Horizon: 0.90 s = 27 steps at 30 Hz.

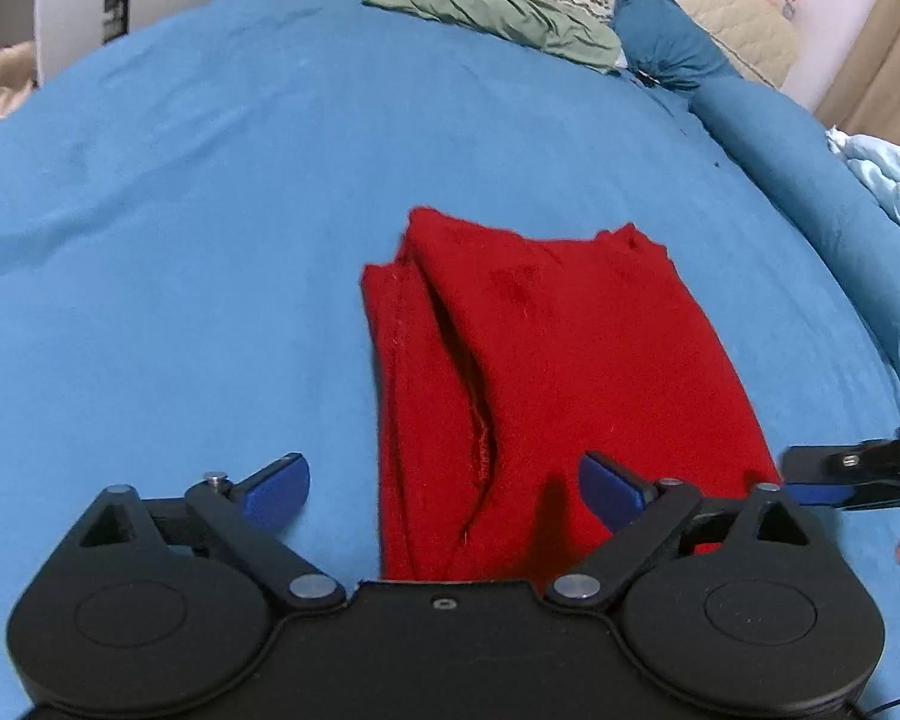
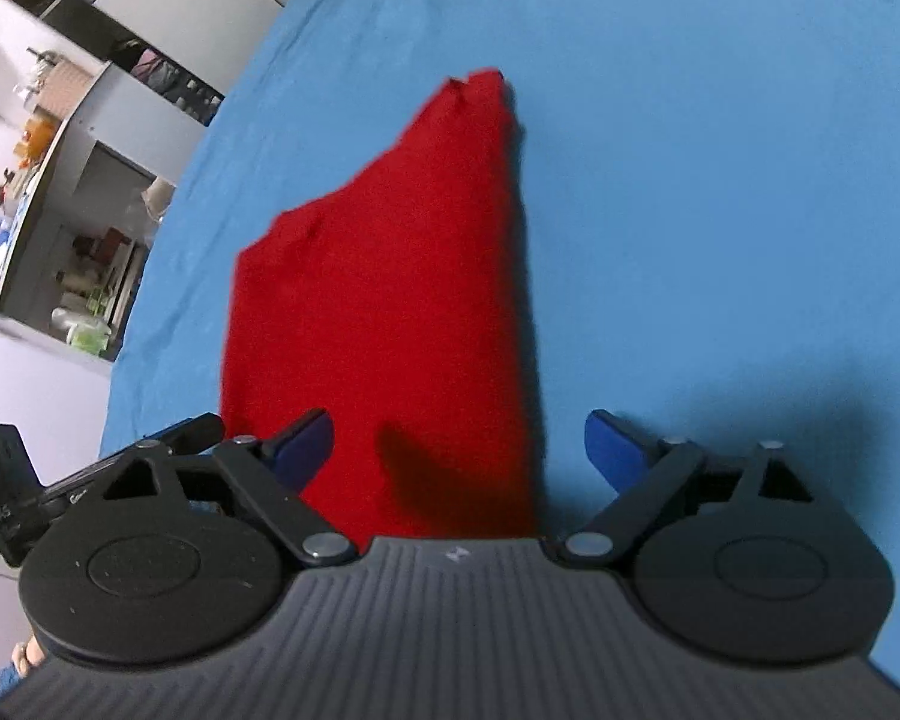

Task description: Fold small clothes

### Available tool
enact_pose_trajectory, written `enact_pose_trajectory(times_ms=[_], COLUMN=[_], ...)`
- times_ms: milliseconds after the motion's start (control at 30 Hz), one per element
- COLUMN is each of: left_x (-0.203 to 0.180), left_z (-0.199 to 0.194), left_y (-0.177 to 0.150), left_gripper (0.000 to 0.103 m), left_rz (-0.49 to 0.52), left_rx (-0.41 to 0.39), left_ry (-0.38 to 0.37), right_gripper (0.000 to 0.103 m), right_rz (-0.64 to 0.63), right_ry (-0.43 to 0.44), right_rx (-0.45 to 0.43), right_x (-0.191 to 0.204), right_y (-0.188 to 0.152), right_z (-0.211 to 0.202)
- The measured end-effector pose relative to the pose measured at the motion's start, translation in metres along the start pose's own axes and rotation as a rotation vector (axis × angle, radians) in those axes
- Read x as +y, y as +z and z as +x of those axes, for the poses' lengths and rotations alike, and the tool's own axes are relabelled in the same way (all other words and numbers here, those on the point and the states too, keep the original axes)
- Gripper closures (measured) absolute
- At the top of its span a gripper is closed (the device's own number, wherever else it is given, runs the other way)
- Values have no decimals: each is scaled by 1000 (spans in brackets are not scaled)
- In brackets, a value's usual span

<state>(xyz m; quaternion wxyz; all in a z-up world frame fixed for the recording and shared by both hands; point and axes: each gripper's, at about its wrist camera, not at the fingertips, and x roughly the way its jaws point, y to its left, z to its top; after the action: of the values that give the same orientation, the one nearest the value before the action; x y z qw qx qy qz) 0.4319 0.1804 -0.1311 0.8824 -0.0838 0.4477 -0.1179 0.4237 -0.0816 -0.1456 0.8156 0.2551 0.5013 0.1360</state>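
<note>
my left gripper (image 1: 444, 495) hangs with fingers spread, nothing held; my right gripper (image 2: 459, 450) is spread too. both bodies hide the near edge of the one red garment (image 1: 546, 372), lying folded on the blue bedsheet (image 1: 180, 240). farther off, one green cloth (image 1: 498, 18), partly cut off.

Bright, even indoor light — soft dark shadows near the jaws on the red garment (image 2: 390, 300) and blue bed (image 2: 720, 210); strong fisheye bending at edges, slight blur far left.
</note>
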Motion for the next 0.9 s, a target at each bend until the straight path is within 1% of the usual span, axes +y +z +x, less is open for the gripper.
enact_pose_trajectory(times_ms=[33, 67, 100, 167, 200, 233, 267, 300, 333, 367, 400, 467, 567, 667, 767, 833, 900], left_x=[1, 2, 3, 4, 4, 2, 0, -1, -3, -7, -11, -23, -50, -85, -128, -150, -168], left_z=[5, 10, 15, 23, 25, 27, 27, 27, 26, 24, 19, 3, -32, -70, -96, -100, -95], left_y=[1, 1, 2, 1, 1, 1, 0, 1, 3, 6, 8, 9, 5, -14, -51, -80, -114], left_gripper=[7, 10, 11, 11, 14, 19, 40, 59, 62, 70, 74, 76, 77, 78, 78, 78, 78], left_rz=[3, 7, 8, -1, -6, -9, -13, -30, -49, -56, -51, -15, 13, 69, 140, 173, 189], left_rx=[5, 10, 17, 26, 25, 26, 29, 46, 54, 58, 54, 30, -11, -57, -63, -53, -28], left_ry=[-1, 3, 6, -9, -14, -18, -34, -78, -76, -61, -54, -51, -113, -150, -181, -191, -188], right_gripper=[5, 6, 7, 16, 20, 36, 49, 54, 59, 62, 63, 64, 64, 64, 64, 64, 64], right_rz=[4, 2, -6, -29, -37, -45, -54, -62, -77, -94, -106, -115, -144, -200, -215, -209, -199], right_ry=[12, 18, 22, 11, 5, 2, 13, 18, 15, 12, 11, 31, 58, 67, 64, 48, 17], right_rx=[-2, -5, -10, -23, -28, -30, -25, -21, -26, -33, -43, -70, -101, -110, -98, -94, -87], right_x=[-2, -3, -4, -3, -4, -3, -2, 0, 4, 8, 13, 20, 27, 25, 6, -13, -38], right_y=[-2, -3, -4, -8, -7, -6, -4, -3, -2, -1, 0, 2, -1, -16, -46, -70, -102], right_z=[6, 10, 13, 17, 20, 21, 24, 26, 24, 21, 17, 1, -40, -95, -148, -172, -184])
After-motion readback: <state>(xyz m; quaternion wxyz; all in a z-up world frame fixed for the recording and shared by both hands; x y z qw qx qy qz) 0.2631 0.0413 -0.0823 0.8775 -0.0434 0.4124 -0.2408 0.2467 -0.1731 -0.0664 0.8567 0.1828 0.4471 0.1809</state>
